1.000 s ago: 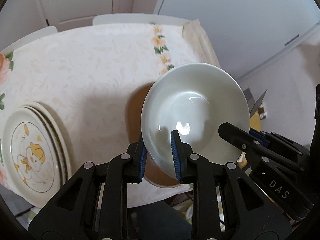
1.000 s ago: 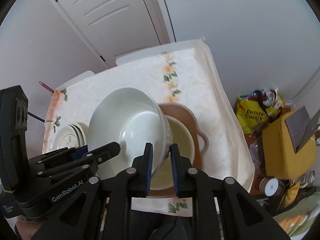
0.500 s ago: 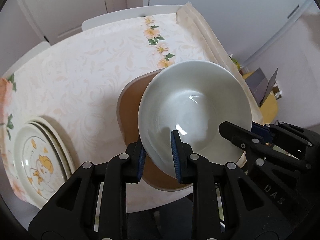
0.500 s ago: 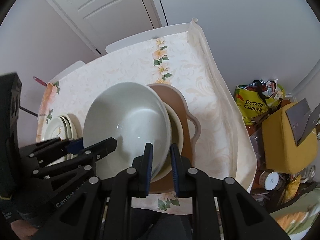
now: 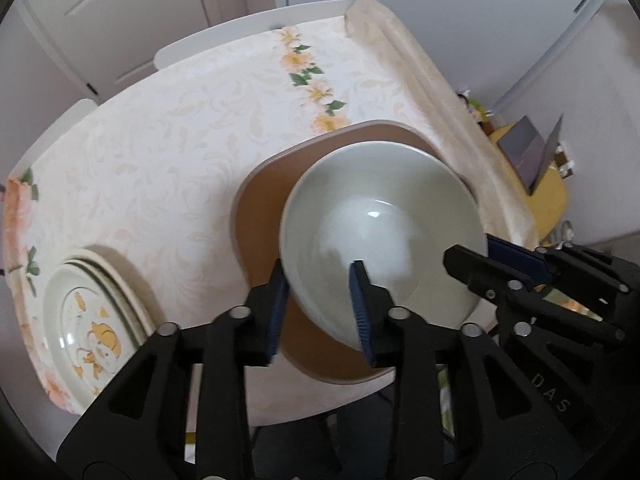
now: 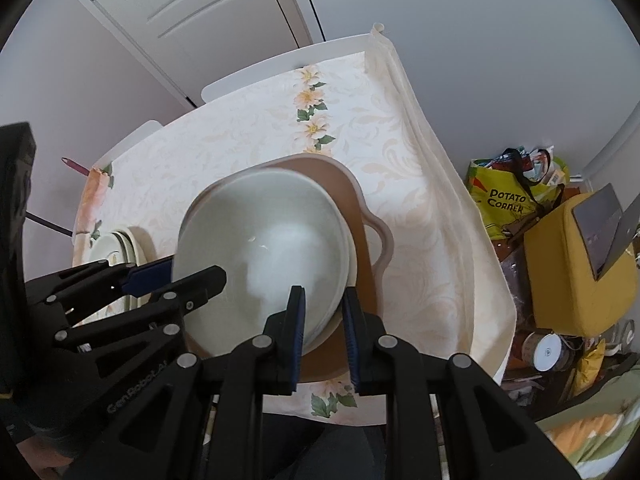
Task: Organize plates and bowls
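Left gripper (image 5: pixel 318 306): points steeply down at the table, jaws opening; the bowl's near rim sits between the pads, which now stand off it.
Right gripper (image 6: pixel 322 330): also steeply down, fingers narrow, pinching the bowl's rim on its right side.
Bowl (image 5: pixel 384 236): white, nested on another bowl whose rim shows beneath, both on the brown tray (image 5: pixel 260 216).
Plates (image 5: pixel 88 328): a stack with a duck print, left of the tray, apart from it.
Cloth (image 6: pixel 248 132): floral, covers the table.

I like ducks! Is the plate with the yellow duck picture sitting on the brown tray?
No, the round cream duck plate lies on the flowered tablecloth, apart from the brown plastic tray, which holds the white bowl.
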`<action>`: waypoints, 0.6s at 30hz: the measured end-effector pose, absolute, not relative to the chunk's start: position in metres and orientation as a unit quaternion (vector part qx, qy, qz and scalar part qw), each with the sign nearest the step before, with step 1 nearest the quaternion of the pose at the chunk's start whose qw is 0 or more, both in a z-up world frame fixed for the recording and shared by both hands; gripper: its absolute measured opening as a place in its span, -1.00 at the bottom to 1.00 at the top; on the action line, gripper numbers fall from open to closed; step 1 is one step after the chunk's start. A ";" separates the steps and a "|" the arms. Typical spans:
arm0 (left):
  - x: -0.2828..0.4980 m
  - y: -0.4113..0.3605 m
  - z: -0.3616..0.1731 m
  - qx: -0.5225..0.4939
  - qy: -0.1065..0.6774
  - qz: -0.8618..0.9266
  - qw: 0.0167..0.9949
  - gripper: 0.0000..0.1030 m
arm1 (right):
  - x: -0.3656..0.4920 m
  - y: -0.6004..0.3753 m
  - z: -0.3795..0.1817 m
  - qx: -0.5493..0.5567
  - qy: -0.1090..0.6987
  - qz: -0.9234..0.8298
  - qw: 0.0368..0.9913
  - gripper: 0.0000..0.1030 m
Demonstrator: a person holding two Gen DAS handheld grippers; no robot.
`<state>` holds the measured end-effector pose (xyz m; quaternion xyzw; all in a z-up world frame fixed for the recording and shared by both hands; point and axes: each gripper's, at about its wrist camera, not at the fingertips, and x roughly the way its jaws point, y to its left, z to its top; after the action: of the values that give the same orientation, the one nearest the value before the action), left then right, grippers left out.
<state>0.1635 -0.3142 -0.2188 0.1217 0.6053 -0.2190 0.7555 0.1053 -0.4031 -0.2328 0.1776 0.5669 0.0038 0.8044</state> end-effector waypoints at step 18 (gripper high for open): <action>0.158 -0.311 -0.208 0.107 0.599 -0.226 0.760 0.14 | 0.096 -0.427 -0.215 0.208 0.541 -0.011 0.815 -0.40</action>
<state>0.1579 -0.3111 -0.2078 0.1066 0.5995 -0.2265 0.7603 0.0959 -0.4272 -0.2155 0.2085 0.5406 -0.0107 0.8150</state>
